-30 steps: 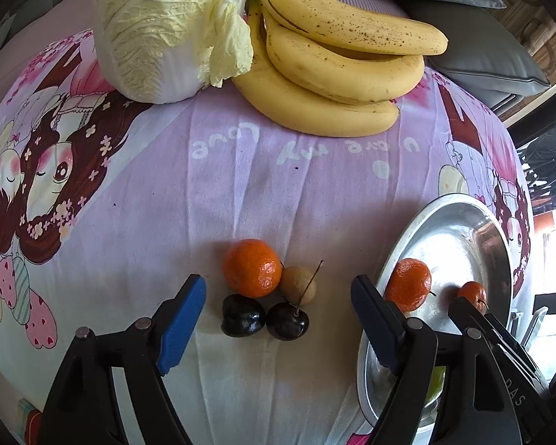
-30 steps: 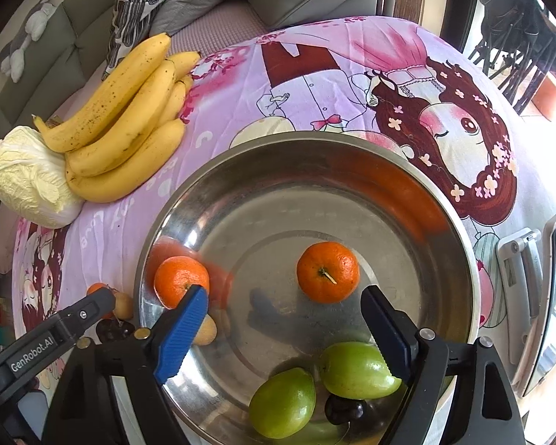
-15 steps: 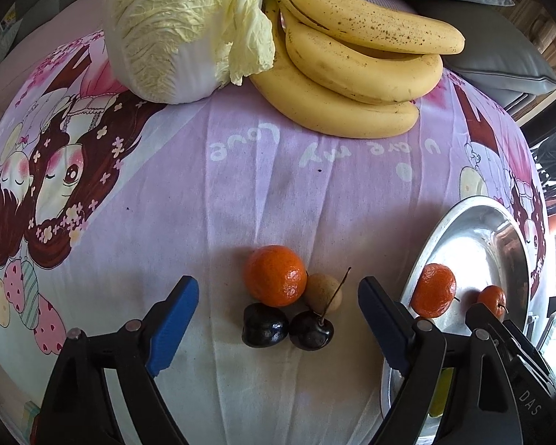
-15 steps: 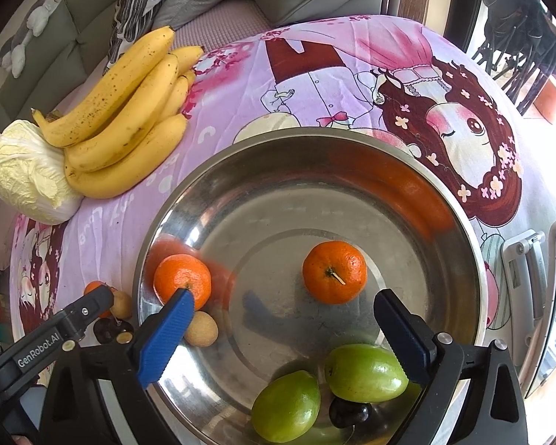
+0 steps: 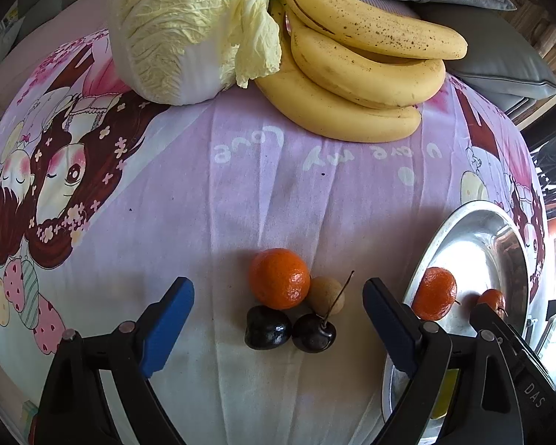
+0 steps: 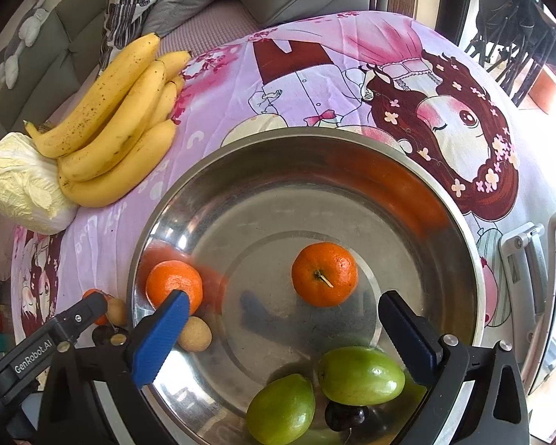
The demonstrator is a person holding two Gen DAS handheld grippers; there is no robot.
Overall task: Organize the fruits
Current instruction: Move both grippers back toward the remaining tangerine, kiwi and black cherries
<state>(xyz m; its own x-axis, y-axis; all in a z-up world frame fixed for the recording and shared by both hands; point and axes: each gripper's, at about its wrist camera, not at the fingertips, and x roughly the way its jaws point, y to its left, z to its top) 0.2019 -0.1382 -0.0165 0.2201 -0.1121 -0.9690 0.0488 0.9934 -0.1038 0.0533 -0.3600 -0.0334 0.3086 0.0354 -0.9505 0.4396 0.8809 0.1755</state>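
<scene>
On the pink cloth, a mandarin (image 5: 280, 278), a small tan longan (image 5: 326, 294) and two dark cherries (image 5: 267, 327) (image 5: 314, 332) lie in a cluster. My left gripper (image 5: 278, 324) is open and empty, its jaws either side of the cluster, just short of it. A steel bowl (image 6: 467, 244) holds two mandarins (image 6: 324, 273) (image 6: 174, 287), a longan (image 6: 194, 333), two green fruits (image 6: 361, 375) (image 6: 281, 409) and a dark cherry (image 6: 346, 417). My right gripper (image 6: 281, 328) is open and empty above the bowl's near side.
A bunch of bananas (image 5: 359, 70) and a napa cabbage (image 5: 189, 26) lie at the far side of the cloth. Grey sofa cushions (image 5: 493, 33) are behind them. The bowl's rim (image 5: 426, 256) is close to the right of the left gripper. A metal frame (image 6: 526, 259) stands right of the bowl.
The left gripper has shifted left and drawn back slightly, so the fruit cluster sits more centred between its jaws. The right gripper has drawn back a little over the bowl. Both stay open.
</scene>
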